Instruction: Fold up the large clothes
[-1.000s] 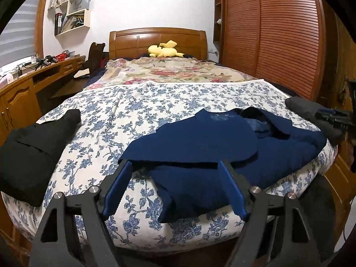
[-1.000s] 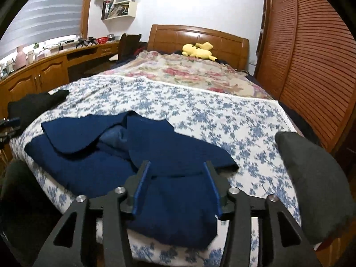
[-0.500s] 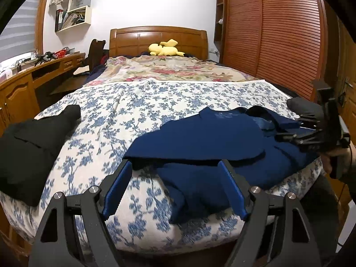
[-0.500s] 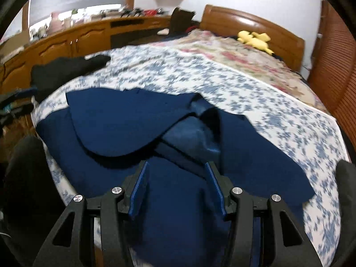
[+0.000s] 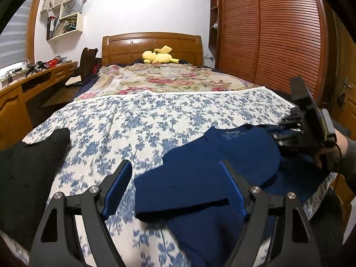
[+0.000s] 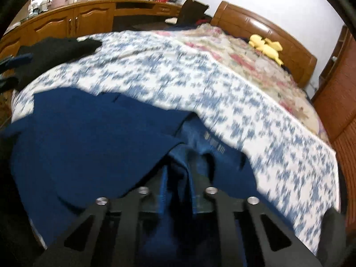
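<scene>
Across the near edge of the bed [image 5: 142, 120], on the blue-flowered sheet, lies the navy garment [image 5: 200, 178], one sleeve or flap folded over its body and its lower part hanging down over the mattress edge. It looks soft, limp and fairly thick, probably a knit; I judge it light enough for one gripper to lift a corner, but it will sag and drag wherever it is not supported, so it is best taken at an edge, a shoulder seam or the collar rather than mid-panel. The right gripper [image 6: 178, 178] is at the right part of the garment near the collar, and its jaws are closing with a bunched ridge of navy cloth between them; the blur hides whether the pads are pressing fully yet. The left gripper [image 5: 175, 187] hovers over the near left flap with its jaws wide and nothing between them; the folded edge below it looks like the natural hold for that side. By count: one navy garment, one black garment [image 5: 26, 173] at the left edge of the bed, one yellow plush toy [image 5: 159, 55] by the headboard, two grippers.
</scene>
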`<move>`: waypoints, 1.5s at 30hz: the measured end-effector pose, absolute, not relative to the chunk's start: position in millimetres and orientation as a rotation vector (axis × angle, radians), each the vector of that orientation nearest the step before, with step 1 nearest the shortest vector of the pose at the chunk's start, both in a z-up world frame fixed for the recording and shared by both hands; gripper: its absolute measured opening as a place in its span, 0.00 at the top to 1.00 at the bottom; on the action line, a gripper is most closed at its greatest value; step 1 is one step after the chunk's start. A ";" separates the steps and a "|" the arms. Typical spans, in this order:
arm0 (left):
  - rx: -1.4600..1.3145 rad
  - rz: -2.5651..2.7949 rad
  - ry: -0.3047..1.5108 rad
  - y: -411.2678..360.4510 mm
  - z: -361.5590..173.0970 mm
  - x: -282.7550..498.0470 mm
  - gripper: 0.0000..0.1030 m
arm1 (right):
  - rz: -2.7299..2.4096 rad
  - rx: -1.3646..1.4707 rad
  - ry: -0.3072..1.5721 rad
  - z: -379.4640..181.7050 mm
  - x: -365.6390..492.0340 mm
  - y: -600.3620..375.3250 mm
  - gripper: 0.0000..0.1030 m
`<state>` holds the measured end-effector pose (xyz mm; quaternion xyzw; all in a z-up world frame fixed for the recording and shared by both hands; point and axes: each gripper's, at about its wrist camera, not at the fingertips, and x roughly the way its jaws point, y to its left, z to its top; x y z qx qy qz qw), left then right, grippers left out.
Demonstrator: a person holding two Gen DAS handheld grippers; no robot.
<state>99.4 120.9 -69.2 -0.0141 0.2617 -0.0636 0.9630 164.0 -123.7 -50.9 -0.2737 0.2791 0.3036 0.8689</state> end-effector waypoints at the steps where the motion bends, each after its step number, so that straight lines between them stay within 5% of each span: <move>1: -0.022 -0.131 0.527 121.0 -66.9 103.4 0.22 | 0.633 -0.565 0.574 -46.9 170.1 -119.3 0.87; 11: -0.046 -0.147 0.526 125.6 -67.9 116.1 0.22 | 0.511 -0.554 0.561 -49.2 257.8 -81.5 0.88; 17: -0.051 -0.147 0.545 127.9 -76.8 114.0 0.22 | 0.490 -0.523 0.679 -62.8 281.5 -67.1 0.74; 28: -0.063 -0.115 0.554 152.7 -83.8 103.4 0.22 | 0.609 -0.489 0.548 -27.0 197.8 -90.5 0.51; 45: -0.104 -0.015 0.549 192.0 -91.9 82.4 0.22 | 1.019 -0.559 0.647 -89.2 125.6 10.2 0.51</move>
